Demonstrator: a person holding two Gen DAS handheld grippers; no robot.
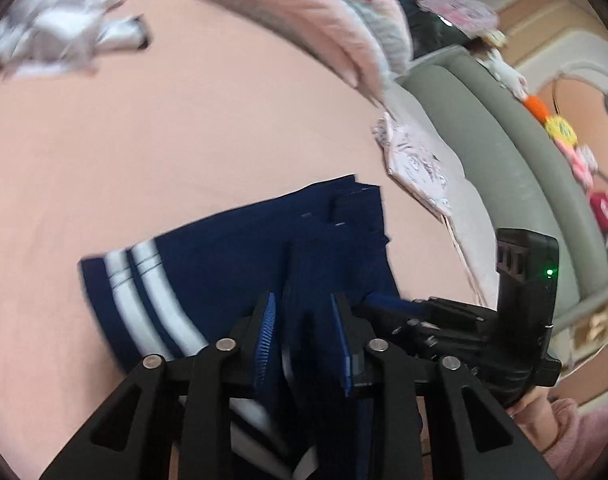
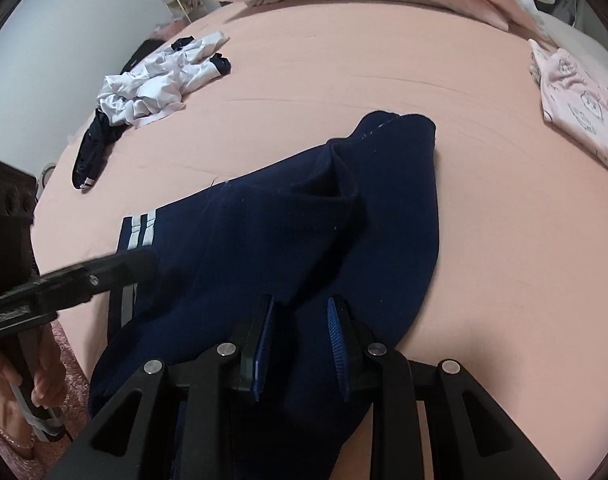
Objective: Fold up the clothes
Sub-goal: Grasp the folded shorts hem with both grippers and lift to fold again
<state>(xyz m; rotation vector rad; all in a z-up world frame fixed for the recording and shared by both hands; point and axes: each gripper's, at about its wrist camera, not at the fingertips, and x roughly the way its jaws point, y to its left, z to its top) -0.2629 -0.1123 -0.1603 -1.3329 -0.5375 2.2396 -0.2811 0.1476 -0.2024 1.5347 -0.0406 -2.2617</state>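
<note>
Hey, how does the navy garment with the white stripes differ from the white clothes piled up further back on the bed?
The navy garment is dark blue with two white stripes; the white clothes are mostly white with navy trim. The navy garment lies spread out and partly folded; the white clothes sit crumpled in a heap. The navy garment lies under both grippers; the white clothes lie far from them, near the bed's edge. Both rest on the pink sheet.

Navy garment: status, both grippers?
Left gripper clamped on a navy garment fold. Right gripper over it, grip unclear. White clothes lie clear.
</note>
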